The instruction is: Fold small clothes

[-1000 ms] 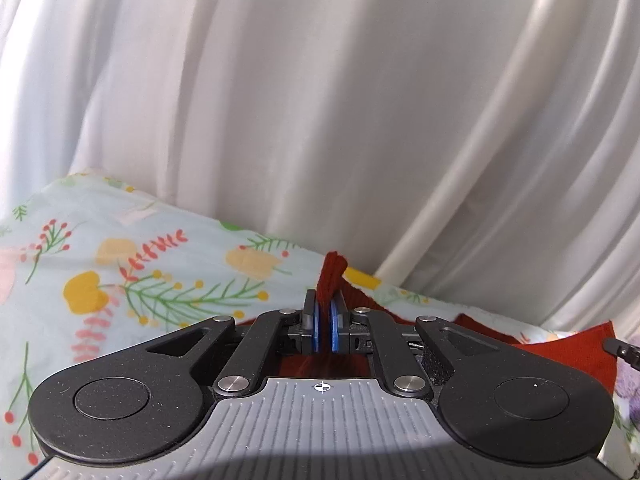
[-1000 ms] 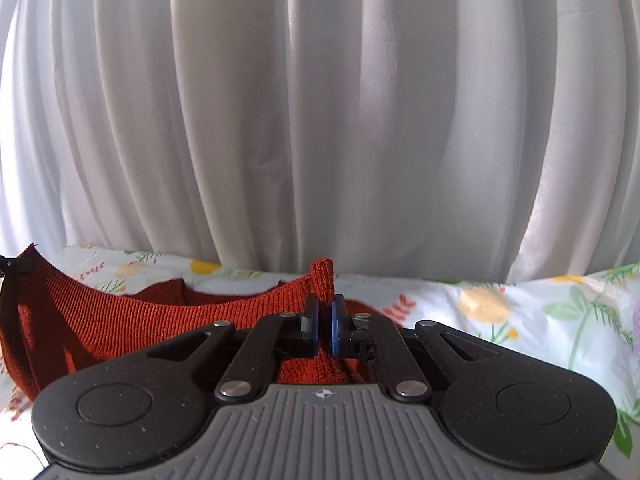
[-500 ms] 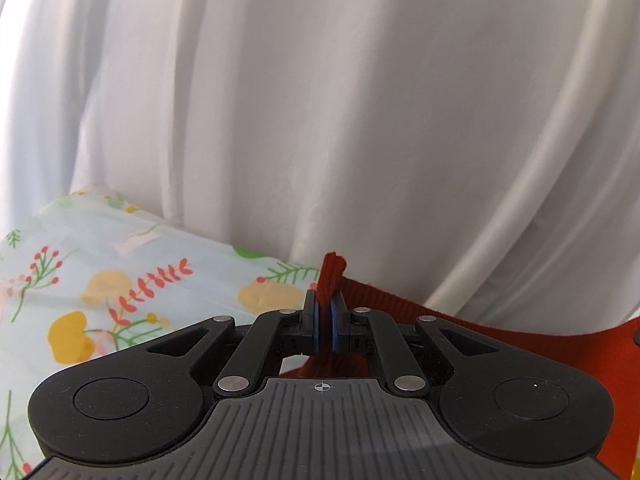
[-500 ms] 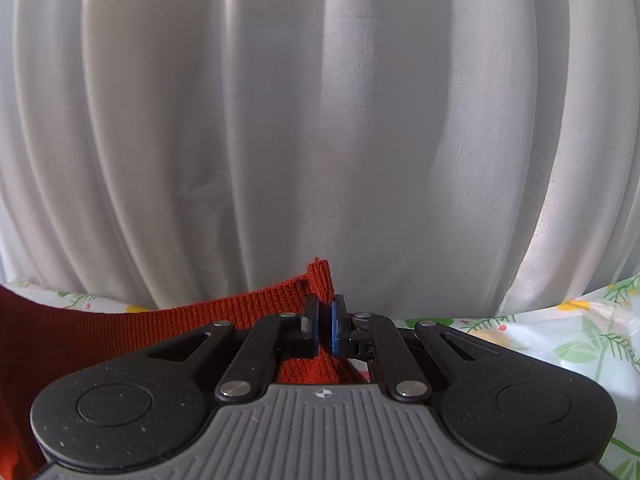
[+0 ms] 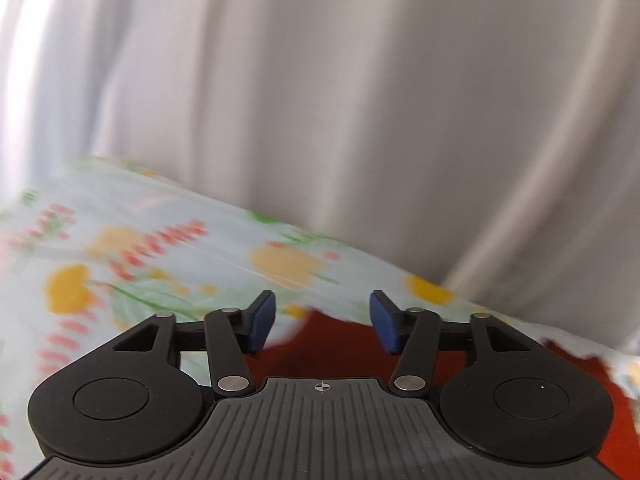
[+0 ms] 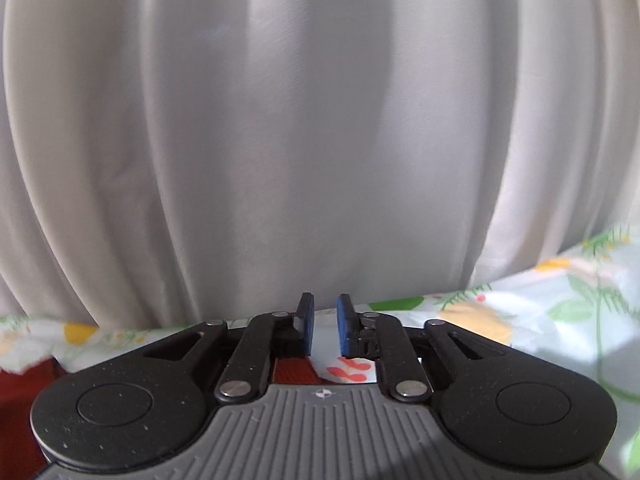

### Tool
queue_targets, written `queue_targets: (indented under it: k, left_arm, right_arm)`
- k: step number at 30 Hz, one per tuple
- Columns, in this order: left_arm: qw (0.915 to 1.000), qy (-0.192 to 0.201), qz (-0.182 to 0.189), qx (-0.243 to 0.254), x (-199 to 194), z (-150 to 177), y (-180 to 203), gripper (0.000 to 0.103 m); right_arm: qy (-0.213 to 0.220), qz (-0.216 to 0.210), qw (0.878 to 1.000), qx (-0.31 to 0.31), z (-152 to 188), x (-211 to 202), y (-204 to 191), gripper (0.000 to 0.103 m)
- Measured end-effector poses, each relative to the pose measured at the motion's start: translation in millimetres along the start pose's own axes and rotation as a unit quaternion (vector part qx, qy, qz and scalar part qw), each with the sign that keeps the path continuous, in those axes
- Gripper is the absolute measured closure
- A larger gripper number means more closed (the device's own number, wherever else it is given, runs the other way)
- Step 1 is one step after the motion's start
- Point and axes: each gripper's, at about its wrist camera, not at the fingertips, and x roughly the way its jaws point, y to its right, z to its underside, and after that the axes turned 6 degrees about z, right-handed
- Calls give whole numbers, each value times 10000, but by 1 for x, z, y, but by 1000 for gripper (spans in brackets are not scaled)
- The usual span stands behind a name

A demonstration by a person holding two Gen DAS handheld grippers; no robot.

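I'm letting go of the red knit garment (image 5: 332, 344) onto the floral sheet (image 5: 132, 264), my left hand-held gripper (image 5: 322, 322) and right hand-held gripper (image 6: 324, 326) both opening with nothing pinched; next I'd judge it needs a fresh grip on an edge to fold.

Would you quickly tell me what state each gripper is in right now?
Left gripper: jaws opening wide, holding nothing; the red knit garment lies below them.
Right gripper: jaws opening, a narrow gap, no cloth between the pads.
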Motion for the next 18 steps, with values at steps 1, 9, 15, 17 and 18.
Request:
queue_targets:
  k: [1, 9, 15, 17, 18]
  left_arm:
    - [9995, -69, 319, -34, 3, 9, 9, 34]
    - [9970, -446, 540, 334, 65, 59, 64, 27]
    - [9996, -125, 68, 239, 72, 52, 22, 32]
    - [9995, -77, 275, 120, 70, 51, 7, 39]
    - [9993, -60, 374, 37, 67, 51, 3, 40]
  right_arm:
    - [-85, -300, 9995, 58, 6, -3, -5, 88]
    - [-1909, -2823, 9331, 1149, 83, 34, -70, 89]
    - [-1148, -1678, 9776, 540, 64, 54, -25, 99]
    - [-910, -1229, 9869, 506, 55, 55, 0, 103]
    - [-811, -1064, 9891, 615, 51, 56, 14, 103]
